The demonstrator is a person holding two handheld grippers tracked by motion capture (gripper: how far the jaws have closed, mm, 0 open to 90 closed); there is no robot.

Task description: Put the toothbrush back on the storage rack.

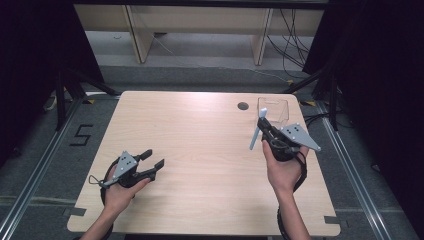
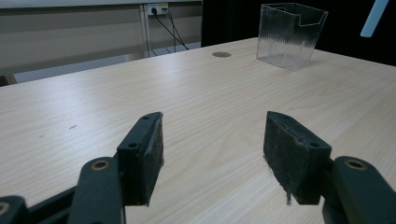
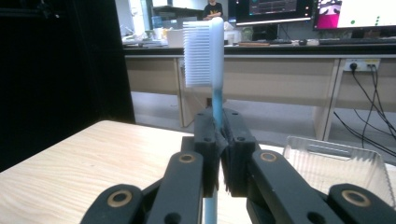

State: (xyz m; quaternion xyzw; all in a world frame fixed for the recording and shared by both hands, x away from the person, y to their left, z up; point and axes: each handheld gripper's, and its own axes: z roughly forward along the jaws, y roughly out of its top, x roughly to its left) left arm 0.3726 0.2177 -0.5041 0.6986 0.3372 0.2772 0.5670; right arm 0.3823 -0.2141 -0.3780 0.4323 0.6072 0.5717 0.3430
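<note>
A pale wooden desk (image 1: pixel 200 150) is set on grey floor (image 1: pixel 40 165) marked with a black "5" (image 1: pixel 81 135). Dark curtains (image 1: pixel 30 55) are hung at both sides. Light wooden benches (image 1: pixel 200 25), trailing cables (image 1: pixel 290 45) and lit monitors (image 3: pixel 275 9) are seen behind.

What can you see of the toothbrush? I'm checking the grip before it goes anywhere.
The toothbrush has a light blue, plastic-looking handle and a white head with dense white bristles. It stands roughly upright, head up, clamped at the neck between the shut jaws of the right hand-held gripper. In the high view its handle hangs down to the left, above the table, beside the clear container.
</note>
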